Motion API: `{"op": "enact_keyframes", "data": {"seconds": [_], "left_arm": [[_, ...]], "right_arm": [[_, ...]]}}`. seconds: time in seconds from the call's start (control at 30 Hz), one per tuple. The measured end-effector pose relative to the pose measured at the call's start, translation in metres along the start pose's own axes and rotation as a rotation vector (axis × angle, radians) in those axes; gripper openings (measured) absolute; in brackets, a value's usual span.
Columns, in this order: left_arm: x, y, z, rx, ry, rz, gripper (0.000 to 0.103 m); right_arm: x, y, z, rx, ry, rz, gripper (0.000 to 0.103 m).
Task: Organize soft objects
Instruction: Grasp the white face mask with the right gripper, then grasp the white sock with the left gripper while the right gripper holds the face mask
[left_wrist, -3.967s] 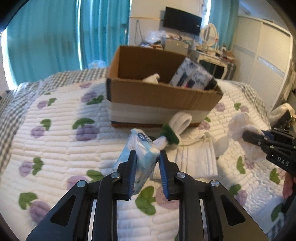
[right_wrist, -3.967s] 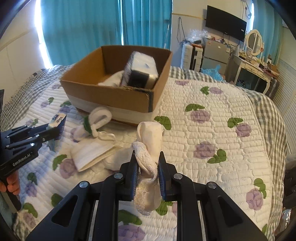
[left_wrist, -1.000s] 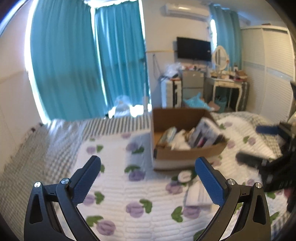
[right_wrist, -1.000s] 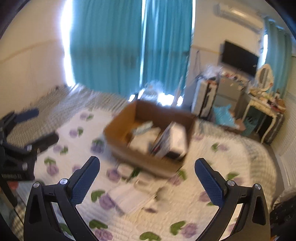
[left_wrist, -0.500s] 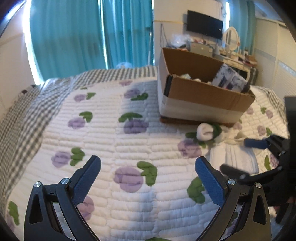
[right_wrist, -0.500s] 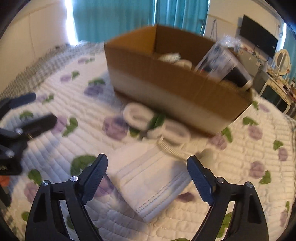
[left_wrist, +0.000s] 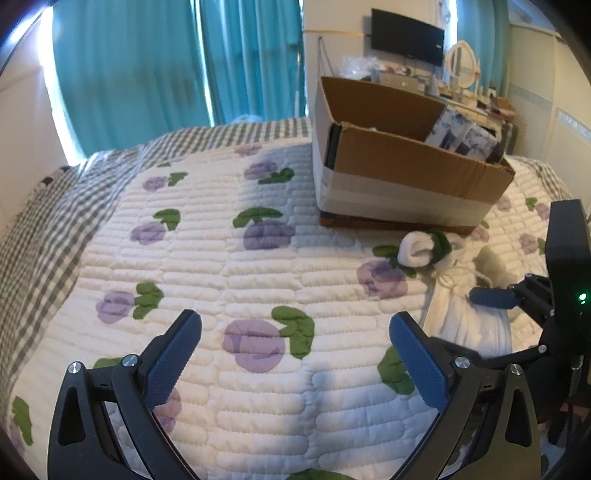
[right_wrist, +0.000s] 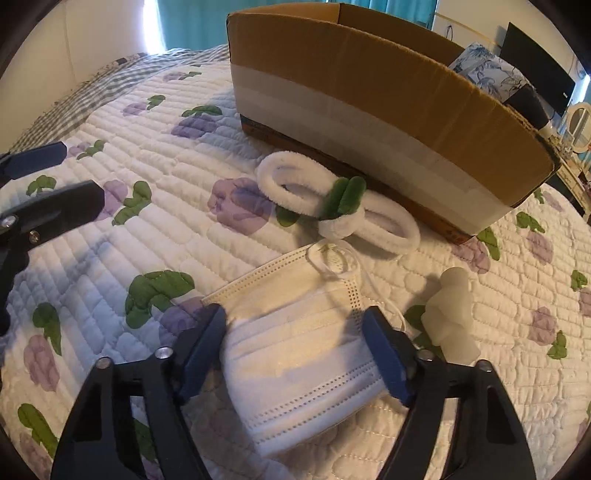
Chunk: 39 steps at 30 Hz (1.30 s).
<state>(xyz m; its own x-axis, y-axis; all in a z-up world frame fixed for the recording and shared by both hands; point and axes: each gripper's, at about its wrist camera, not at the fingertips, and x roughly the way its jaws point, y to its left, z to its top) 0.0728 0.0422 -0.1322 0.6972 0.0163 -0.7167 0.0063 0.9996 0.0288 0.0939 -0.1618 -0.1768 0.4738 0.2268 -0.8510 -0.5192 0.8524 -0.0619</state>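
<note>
**Q:** Where are you in the tidy-up right now?

**Me:** I'm lining up a pick on the face mask (right_wrist: 295, 343). In the right wrist view it lies flat on the quilt (right_wrist: 184, 155) at lower centre, and my right gripper (right_wrist: 295, 350) has its fingers spread wide, one on each side of it, holding nothing yet. I can't tell if the tips touch the fabric.

**Q:** And the other hand?

**Me:** My left gripper (left_wrist: 295, 354) is wide open too and empty, hovering over bare quilt at the bottom of its own view. The cardboard box (left_wrist: 406, 173) sits upper right there, with some packs already in it.

**Q:** Next move?

**Me:** I'd say press down a bit and close on the mask's middle so it bunches instead of slipping out, then carry it to the box. The white fuzzy loops (right_wrist: 332, 206) and a small white lump (right_wrist: 450, 314) are left on the quilt, just in front of the box.
</note>
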Motion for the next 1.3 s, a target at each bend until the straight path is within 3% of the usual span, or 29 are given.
{"op": "enact_keyframes", "data": {"seconds": [0.03,0.07,0.1,0.13,0.2,0.3,0.47,0.7,0.87,1.13,1.3], "left_arm": [[0.000,0.000,-0.001,0.001,0.001,0.003,0.103],[0.001,0.000,-0.001,0.002,0.002,0.005,0.103],[0.001,0.000,-0.002,0.002,0.002,0.008,0.103],[0.001,0.000,-0.002,0.001,0.002,0.011,0.103],[0.001,0.001,-0.003,-0.001,0.003,0.016,0.103],[0.000,0.000,-0.003,-0.002,0.007,0.025,0.103],[-0.008,-0.006,0.001,0.003,-0.003,0.033,0.103],[-0.025,-0.037,0.012,0.041,-0.040,0.007,0.103],[-0.022,-0.073,0.017,0.069,-0.036,-0.050,0.103],[0.003,-0.129,0.019,0.105,0.018,-0.140,0.102],[0.028,-0.160,0.013,0.153,0.084,-0.201,0.100]], "right_arm": [[0.000,0.000,0.000,0.001,0.000,0.002,0.063],[0.000,0.000,-0.001,0.002,-0.001,0.005,0.048],[-0.001,-0.001,0.000,0.004,-0.006,0.006,0.041],[-0.003,-0.001,0.000,0.007,-0.012,0.001,0.039],[-0.007,-0.002,-0.001,0.014,-0.026,-0.007,0.025],[-0.020,-0.005,0.000,0.033,-0.061,-0.008,0.016],[-0.061,-0.013,0.006,0.076,-0.167,0.052,0.016],[-0.131,-0.041,0.017,0.129,-0.317,0.052,0.016],[-0.143,-0.074,0.010,0.146,-0.299,-0.010,0.016],[-0.121,-0.120,-0.015,0.191,-0.211,-0.090,0.016],[-0.099,-0.142,-0.026,0.255,-0.157,-0.076,0.016]]}}
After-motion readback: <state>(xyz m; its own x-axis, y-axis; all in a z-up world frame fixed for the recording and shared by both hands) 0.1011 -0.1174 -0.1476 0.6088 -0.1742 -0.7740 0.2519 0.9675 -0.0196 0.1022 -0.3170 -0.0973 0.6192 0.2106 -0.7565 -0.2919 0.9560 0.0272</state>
